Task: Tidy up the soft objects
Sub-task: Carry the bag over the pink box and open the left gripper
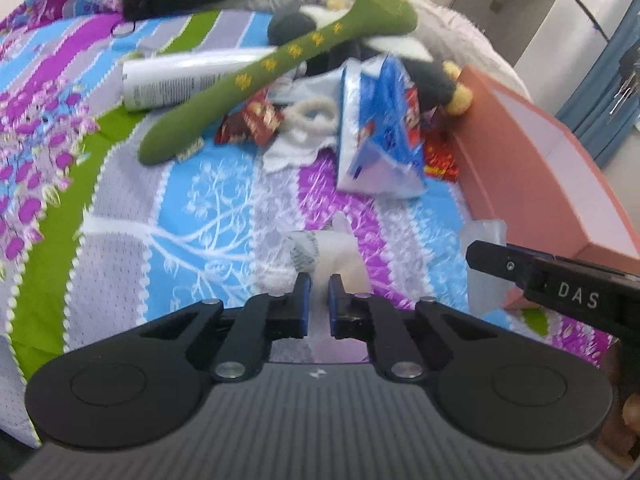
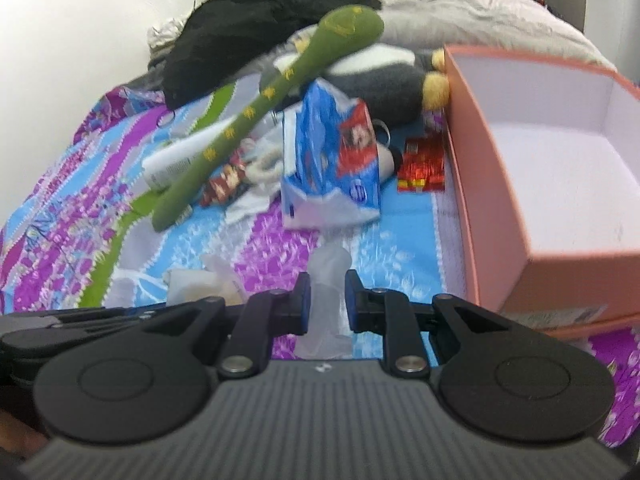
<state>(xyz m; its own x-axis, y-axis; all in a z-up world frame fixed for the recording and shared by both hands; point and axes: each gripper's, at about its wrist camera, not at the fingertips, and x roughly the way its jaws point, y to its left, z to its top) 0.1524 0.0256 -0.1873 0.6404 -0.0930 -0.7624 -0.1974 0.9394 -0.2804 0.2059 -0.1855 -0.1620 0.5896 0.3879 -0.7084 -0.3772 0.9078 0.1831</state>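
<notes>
My left gripper (image 1: pixel 319 300) is shut on a white crumpled wrapper (image 1: pixel 334 252) above the patterned bedspread (image 1: pixel 192 200). My right gripper (image 2: pixel 327 300) is shut on a translucent soft plastic piece (image 2: pixel 326 280); it also shows in the left wrist view (image 1: pixel 486 268). A green plush snake (image 1: pixel 280 60) (image 2: pixel 264 100) leans across the pile behind. A grey and white plush toy (image 2: pixel 380 76) with yellow feet lies next to the pink box (image 2: pixel 540 184).
A blue tissue pack (image 1: pixel 380 128) (image 2: pixel 332 160), white bottle (image 1: pixel 188 80), red snack wrappers (image 2: pixel 422 164), white ring toy (image 1: pixel 316 112) and black clothing (image 2: pixel 260 28) lie on the bed. The open pink box (image 1: pixel 540 168) stands at the right.
</notes>
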